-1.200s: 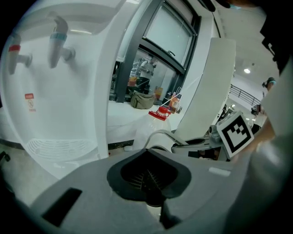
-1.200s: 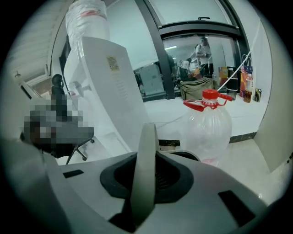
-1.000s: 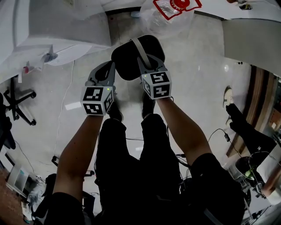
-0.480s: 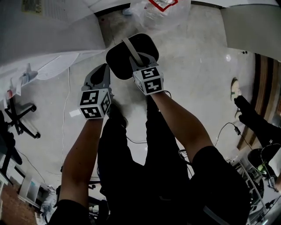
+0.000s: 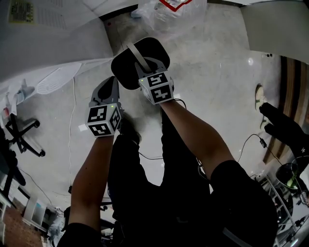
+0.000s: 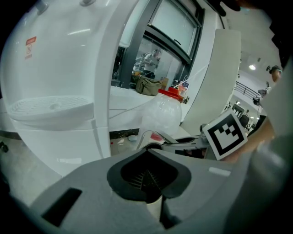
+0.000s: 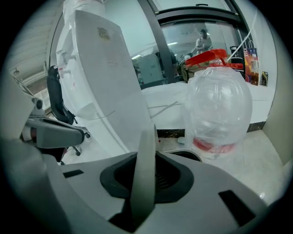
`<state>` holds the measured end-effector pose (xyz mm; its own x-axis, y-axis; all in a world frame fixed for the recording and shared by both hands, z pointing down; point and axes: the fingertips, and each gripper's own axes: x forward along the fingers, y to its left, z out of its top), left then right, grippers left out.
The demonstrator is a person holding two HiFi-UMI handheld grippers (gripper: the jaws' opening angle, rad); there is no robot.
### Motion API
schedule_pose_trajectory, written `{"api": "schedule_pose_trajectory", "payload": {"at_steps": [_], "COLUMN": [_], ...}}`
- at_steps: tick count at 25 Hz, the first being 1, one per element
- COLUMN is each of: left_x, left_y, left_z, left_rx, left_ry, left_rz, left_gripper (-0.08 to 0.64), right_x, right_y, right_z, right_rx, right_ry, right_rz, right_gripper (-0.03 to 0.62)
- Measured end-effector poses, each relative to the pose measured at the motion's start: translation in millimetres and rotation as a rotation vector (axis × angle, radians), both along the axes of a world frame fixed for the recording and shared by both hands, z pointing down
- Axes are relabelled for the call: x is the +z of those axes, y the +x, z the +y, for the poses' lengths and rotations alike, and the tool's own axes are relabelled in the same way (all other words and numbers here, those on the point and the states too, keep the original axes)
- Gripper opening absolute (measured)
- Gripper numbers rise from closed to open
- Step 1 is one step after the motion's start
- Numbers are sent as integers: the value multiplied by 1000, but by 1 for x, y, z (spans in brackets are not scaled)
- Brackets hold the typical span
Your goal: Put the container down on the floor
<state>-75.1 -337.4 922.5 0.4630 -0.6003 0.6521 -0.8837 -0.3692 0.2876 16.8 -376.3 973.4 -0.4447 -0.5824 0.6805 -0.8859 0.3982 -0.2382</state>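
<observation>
The container (image 5: 126, 72) is black and rounded, with a grey strap handle (image 5: 135, 54) across its top. It hangs above the pale floor in the head view. My right gripper (image 5: 145, 67) is shut on that handle, and in the right gripper view the grey strap (image 7: 143, 164) stands upright between the jaws of the right gripper (image 7: 145, 183). My left gripper (image 5: 110, 83) hovers beside the container's left side, apart from it. In the left gripper view the left gripper (image 6: 147, 179) has its pads together with nothing between them.
A clear water jug (image 7: 219, 107) with a red cap stands on the floor ahead, also visible as the jug (image 5: 170, 10) in the head view. A white dispenser (image 6: 59, 91) is to the left. An office chair (image 5: 19, 135), floor cables (image 5: 72, 120) and another person's shoe (image 5: 261, 92) lie around.
In the head view the right gripper and the hanging container have drifted slightly left. The left gripper sits a little lower. Both grips look unchanged.
</observation>
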Motion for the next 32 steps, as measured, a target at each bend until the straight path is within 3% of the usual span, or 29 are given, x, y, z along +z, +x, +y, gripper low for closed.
{"api": "schedule_pose_trajectory", "payload": {"at_steps": [11,14,20,27,32], "left_x": [-4,-7,-19,-63,-111], "left_y": [6,4,-6,-9,3], "left_z": [12,19,28,31,33], "left_rx": [-13,-12,-25,-26,-23], "left_ry": [-15,-25,-40,3,30], "left_rz": [12,9,-3,-22,10], "left_gripper": [11,11,11,11,11], "right_x": [1,2,-5,-46,-102], "right_y": [-7,-12,-4,13,21], "right_z": [8,15,26,30,31], "right_rx": [-66,-84,-68,-35,-20], "right_ry": [-8,-40,-53,-35,7], "right_rz": [36,28,44,64,53], "right_gripper": [78,147,186,207,207]}}
